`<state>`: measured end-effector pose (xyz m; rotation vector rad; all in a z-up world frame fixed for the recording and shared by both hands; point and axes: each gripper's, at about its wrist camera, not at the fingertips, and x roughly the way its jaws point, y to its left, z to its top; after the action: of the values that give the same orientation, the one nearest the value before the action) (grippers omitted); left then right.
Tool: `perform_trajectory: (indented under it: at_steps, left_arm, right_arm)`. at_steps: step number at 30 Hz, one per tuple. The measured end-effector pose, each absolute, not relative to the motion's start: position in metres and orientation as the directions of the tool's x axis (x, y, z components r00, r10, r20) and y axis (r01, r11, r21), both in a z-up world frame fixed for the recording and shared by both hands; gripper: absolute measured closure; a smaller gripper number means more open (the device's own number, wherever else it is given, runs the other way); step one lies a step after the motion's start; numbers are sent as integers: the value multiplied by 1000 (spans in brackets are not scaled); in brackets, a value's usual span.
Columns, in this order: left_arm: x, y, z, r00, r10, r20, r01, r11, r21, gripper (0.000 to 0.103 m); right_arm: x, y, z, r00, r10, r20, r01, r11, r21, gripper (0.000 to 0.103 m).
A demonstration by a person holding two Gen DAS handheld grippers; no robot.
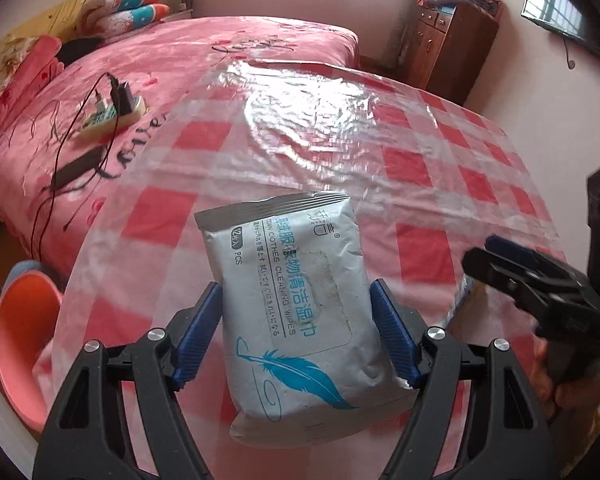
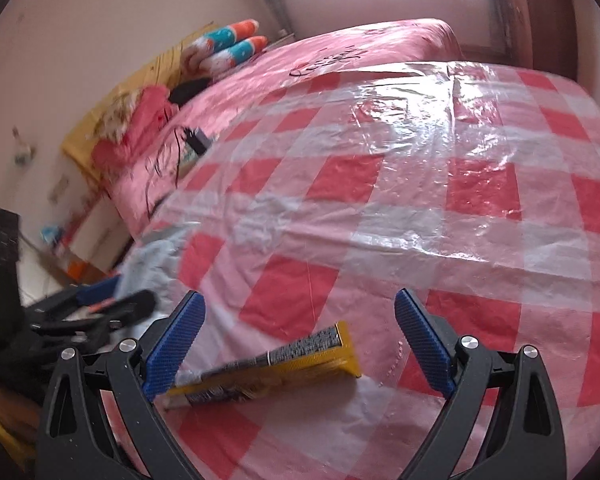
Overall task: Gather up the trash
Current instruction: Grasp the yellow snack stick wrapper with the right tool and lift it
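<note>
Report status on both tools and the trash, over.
Left tool shut on wipes pack. Right tool open over yellow wrapper on checked tablecloth. Nothing in the way.

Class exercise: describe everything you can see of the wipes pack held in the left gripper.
The wipes pack is a soft, white foil-like pouch, crinkled, with a crimped top seam, teal lettering reading "clothes cleaning wipes", a blue feather and a clear resealable flap. It hangs slightly tilted, clamped at its sides between the blue pads of the left gripper, above the red-checked plastic cloth. Nothing else touches it.
</note>
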<state>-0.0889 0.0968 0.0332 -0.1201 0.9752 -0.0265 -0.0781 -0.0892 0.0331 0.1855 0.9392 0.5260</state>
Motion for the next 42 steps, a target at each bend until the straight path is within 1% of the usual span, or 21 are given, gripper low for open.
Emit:
perform_trajectory:
  at_steps: [5, 11, 14, 17, 20, 21, 24, 27, 29, 31, 33, 35, 36, 42]
  left_arm:
    - [-115, 101, 25, 530, -120, -839, 3, 990, -140, 28]
    - [-130, 87, 16, 518, -199, -832, 82, 980, -183, 28]
    - [-134, 79, 16, 501, -275, -821, 128, 961, -244, 28]
    - [-140, 65, 16, 481, -336, -810, 199, 941, -272, 28]
    - [-145, 68, 16, 483, -364, -796, 206, 931, -301, 28]
    - [-146, 73, 15, 484, -378, -789, 204, 926, -319, 28]
    - [-148, 90, 14, 510, -364, -779, 165, 931, -326, 28]
    - [-148, 110, 16, 538, -354, -765, 133, 932, -337, 28]
    - [-147, 122, 18, 561, -326, -760, 113, 941, -320, 28]
    - [-147, 132, 20, 577, -310, -756, 104, 946, -308, 28]
    - [-147, 142, 21, 586, -308, -750, 98, 945, -311, 28]
    - [-146, 149, 20, 590, -304, -748, 93, 946, -311, 28]
    - [-146, 152, 20, 594, -304, -745, 90, 945, -314, 28]
    - [-146, 174, 13, 596, -329, -733, 76, 931, -357, 28]
  right_arm:
    - [-89, -92, 31, 478, 485, -732, -328, 872, 363, 8]
    - [-107, -96, 34, 509, 444, -738, -284, 895, 343, 8]
    - [-118, -94, 35, 523, 435, -733, -273, 900, 340, 9]
    - [-126, -88, 33, 525, 425, -737, -251, 905, 343, 22]
    - [-129, -83, 32, 544, 406, -735, -235, 914, 331, 25]
    - [-129, -80, 31, 550, 387, -740, -224, 922, 316, 29]
    - [-125, -79, 28, 549, 375, -747, -192, 927, 323, 34]
    - [-123, -71, 27, 559, 341, -756, -179, 940, 291, 38]
    - [-121, -65, 27, 560, 324, -762, -177, 946, 272, 40]
    - [-120, -56, 27, 564, 306, -767, -188, 952, 242, 41]
    - [-120, -47, 26, 570, 284, -771, -198, 958, 206, 46]
    - [-119, -40, 25, 571, 267, -776, -207, 962, 179, 48]
    - [-118, -36, 25, 571, 259, -779, -213, 963, 164, 50]
    - [-120, -9, 22, 576, 226, -786, -271, 960, 78, 59]
